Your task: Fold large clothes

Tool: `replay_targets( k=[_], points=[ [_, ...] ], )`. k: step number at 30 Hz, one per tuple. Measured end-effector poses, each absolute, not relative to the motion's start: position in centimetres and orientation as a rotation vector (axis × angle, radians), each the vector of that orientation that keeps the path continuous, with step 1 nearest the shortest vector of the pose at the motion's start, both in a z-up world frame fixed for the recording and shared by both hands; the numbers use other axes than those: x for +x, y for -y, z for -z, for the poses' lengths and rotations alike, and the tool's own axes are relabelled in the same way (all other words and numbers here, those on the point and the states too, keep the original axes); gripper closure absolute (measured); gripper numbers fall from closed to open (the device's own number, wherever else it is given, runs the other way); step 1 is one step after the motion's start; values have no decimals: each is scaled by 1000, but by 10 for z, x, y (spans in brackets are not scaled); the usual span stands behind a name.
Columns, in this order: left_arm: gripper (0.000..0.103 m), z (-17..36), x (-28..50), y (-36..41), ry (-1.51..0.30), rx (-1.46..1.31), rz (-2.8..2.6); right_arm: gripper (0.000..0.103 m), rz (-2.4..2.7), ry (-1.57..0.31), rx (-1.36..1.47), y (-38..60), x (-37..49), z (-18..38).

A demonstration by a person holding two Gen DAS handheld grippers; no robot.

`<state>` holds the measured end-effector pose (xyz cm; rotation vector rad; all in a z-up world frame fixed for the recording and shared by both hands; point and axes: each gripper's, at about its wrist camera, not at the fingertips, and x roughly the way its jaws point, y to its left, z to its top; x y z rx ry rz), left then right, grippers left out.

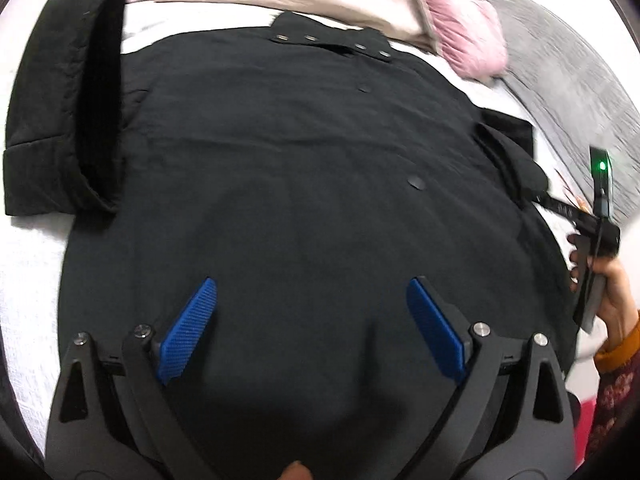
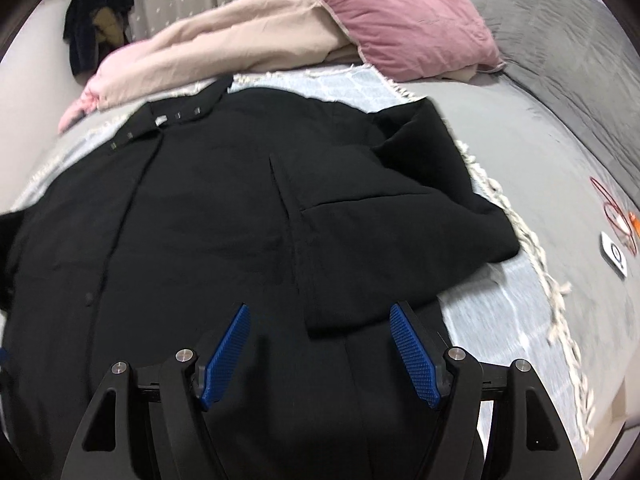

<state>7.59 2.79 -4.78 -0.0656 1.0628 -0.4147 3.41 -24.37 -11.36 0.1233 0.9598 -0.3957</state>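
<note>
While both hands hover | left gripper (image 1: pixel 312 316) jaws wide apart, empty, above black coat (image 1: pixel 280 160) (spread flat on bed (image 2: pixel 520 140), one sleeve folded inward) | right gripper (image 2: pixel 320 344) likewise parted, nothing between pads.

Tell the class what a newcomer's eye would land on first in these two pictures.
A big black coat lies spread flat across the bed, filling the middle of both views. Behind it, near the head of the bed, a pink pillow rests on a beige blanket. Blue pads of each open tool stand out at the bottom.
</note>
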Motion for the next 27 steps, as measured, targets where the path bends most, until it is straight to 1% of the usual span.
replay_targets(
  k=[5, 8, 9, 10, 12, 15, 18, 23, 27],
  points=[
    [7, 73, 79, -44, -989, -71, 359, 30, 470, -1020, 3, 254, 61, 143],
    [7, 76, 76, -41, -972, -28, 352, 31, 479, -1005, -113, 257, 68, 149],
    [7, 76, 76, -40, -964, -8, 355, 41, 474, -995, -135, 256, 69, 148],
    [7, 75, 74, -38, -951, 10, 359, 65, 459, -987, -162, 256, 70, 146],
    [7, 72, 74, -39, -940, 0, 372, 90, 420, -985, -175, 255, 70, 138],
    [7, 65, 74, -39, -916, -27, 413, 92, 456, -917, -214, 265, 68, 104],
    [7, 60, 74, -33, -901, 19, 440, 93, 530, -843, -195, 294, 59, 64],
    [7, 69, 82, -25, -931, 68, 425, 93, 732, -755, -169, 374, 39, -2],
    [7, 74, 84, -22, -956, 71, 421, 94, 878, -731, -126, 437, 25, -26]
  ],
)
